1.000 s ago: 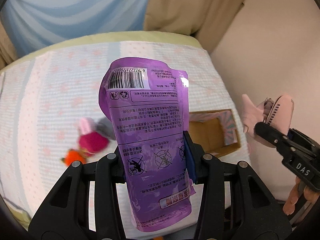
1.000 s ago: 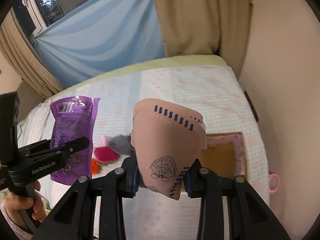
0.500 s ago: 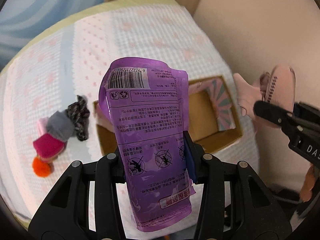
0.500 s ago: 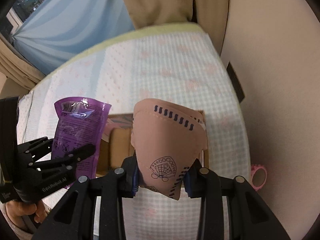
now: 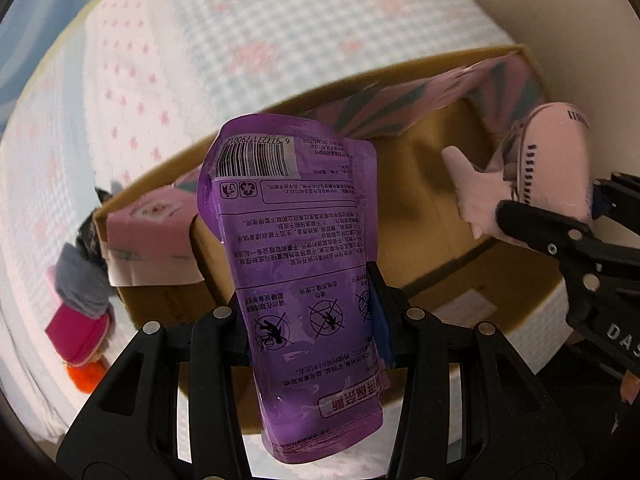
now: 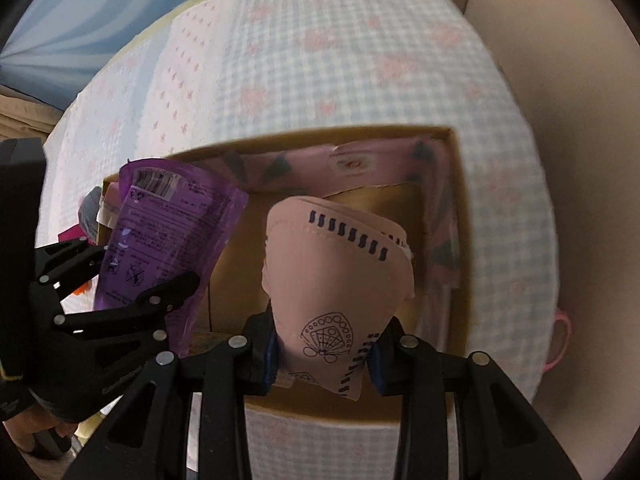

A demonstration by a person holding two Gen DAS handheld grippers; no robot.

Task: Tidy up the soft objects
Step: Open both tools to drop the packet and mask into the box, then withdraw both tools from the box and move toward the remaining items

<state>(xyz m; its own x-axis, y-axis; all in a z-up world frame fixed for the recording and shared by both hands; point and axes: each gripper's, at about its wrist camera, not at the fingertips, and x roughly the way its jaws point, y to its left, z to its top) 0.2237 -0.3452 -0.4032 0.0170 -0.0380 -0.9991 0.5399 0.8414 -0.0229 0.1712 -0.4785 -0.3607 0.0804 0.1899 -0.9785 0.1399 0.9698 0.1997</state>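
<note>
- Now left gripper (image 5: 316, 312) is clamping jaws on purple pouch (image 5: 296, 248), long axis upright, hanging over cardboard box (image 5: 452, 216) on bed (image 5: 200, 40).
- Right gripper (image 6: 324, 364) is pinching pink mask (image 6: 336, 276) directly above box opening, likely dropping first.

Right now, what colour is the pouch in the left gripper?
Purple pouch with black print and a barcode, clearest in the left wrist view.

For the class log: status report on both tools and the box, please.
Left tool shut on pouch. Right tool shut on mask. Both over open box. Nothing blocking.
</note>
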